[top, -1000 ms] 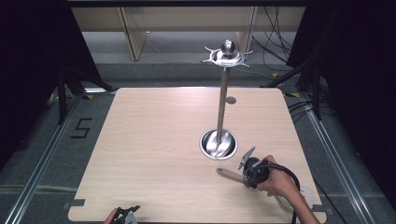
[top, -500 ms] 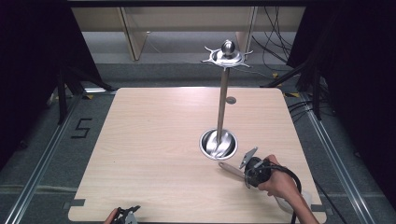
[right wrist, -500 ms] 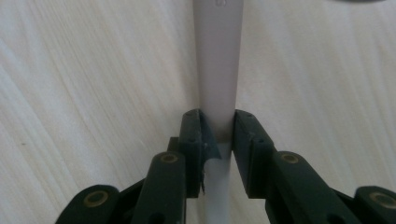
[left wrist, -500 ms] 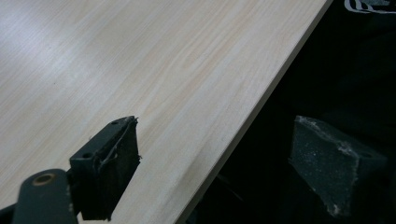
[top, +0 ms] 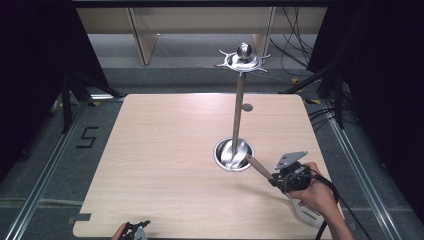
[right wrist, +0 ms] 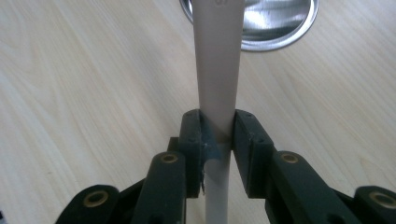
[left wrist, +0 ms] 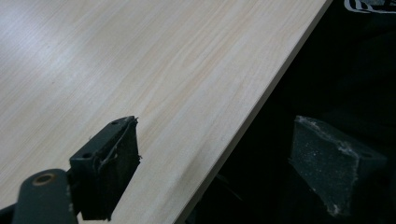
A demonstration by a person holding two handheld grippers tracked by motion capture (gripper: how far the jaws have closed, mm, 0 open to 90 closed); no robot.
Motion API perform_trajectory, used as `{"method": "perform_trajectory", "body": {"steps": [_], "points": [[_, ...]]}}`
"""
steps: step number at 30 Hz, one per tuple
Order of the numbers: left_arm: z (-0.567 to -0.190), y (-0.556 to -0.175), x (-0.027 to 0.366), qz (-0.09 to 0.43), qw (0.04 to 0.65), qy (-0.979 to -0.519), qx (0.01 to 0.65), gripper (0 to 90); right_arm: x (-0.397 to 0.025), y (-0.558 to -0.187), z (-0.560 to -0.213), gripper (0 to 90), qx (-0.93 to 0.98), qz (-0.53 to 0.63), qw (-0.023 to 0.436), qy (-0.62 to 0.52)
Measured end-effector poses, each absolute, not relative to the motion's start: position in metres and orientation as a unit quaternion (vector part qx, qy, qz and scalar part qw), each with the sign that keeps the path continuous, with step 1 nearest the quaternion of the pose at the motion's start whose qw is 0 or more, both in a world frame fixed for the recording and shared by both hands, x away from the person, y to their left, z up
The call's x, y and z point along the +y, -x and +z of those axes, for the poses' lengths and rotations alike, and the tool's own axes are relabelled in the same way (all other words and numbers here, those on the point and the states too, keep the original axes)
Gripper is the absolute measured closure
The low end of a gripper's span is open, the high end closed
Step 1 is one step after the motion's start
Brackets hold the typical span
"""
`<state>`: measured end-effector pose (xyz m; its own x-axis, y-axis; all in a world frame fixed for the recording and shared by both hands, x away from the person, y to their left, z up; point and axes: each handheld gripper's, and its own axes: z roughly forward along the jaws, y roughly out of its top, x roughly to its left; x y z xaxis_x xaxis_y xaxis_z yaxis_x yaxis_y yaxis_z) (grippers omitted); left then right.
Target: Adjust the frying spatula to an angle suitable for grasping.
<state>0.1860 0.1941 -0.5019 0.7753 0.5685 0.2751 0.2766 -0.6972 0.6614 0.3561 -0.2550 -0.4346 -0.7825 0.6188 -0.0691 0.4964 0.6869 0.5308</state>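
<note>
High view: my right gripper (top: 276,180) sits at about 5 o'clock on the pale wood-grain table (top: 165,150), pinching a utensil by its smooth, round, beige handle (top: 259,167). Handle slants up toward 10 o'clock, its free tip just over the rim of the stand's round base (top: 233,155). Below my hand (top: 314,196) a flat, pale, slotted blade (top: 306,214) sticks out toward 5 o'clock; looks like a spatula, though the grip hides where blade meets handle.

Stand: polished steel, shallow dish-shaped base, thin upright pole (top: 238,107), and a star-edged top plate with a ball knob (top: 243,56). Base lies right of table centre.

Right gripper view: black jaws pressed against both sides of the handle (right wrist: 218,70), matte pads biting on a straight cylindrical shaft. Shiny base rim (right wrist: 285,37) at 12 o'clock, mirror-bright against the matte laminate.

Left gripper (top: 134,231) at 7 o'clock on the near table edge in the high view, holding nothing. Left gripper view: jaws spread wide, one rough black pad (left wrist: 116,168) over the wood, the other pad (left wrist: 334,170) past the edge over dark floor. Table edge (left wrist: 261,107) runs diagonally between them.
</note>
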Motion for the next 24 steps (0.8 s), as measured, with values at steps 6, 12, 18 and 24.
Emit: {"method": "perform_trajectory", "body": {"steps": [6, 12, 18, 24], "points": [[-0.502, -0.186, 0.194, 0.236, 0.309, -0.890, 0.238, 15.0, -0.267, -0.350, -0.419, 74.7, 0.888, 0.310, 0.140, -0.311], [-0.502, -0.186, 0.194, 0.236, 0.309, -0.890, 0.238, 15.0, -0.279, -0.342, -0.401, 74.7, 0.872, 0.347, 0.150, -0.312], [-0.502, -0.186, 0.194, 0.234, 0.308, -0.891, 0.238, 15.0, -0.290, -0.340, -0.391, 74.7, 0.857, 0.371, 0.159, -0.320], [-0.502, -0.186, 0.194, 0.234, 0.310, -0.890, 0.240, 15.0, -0.298, -0.339, -0.384, 74.7, 0.843, 0.398, 0.164, -0.322]]}}
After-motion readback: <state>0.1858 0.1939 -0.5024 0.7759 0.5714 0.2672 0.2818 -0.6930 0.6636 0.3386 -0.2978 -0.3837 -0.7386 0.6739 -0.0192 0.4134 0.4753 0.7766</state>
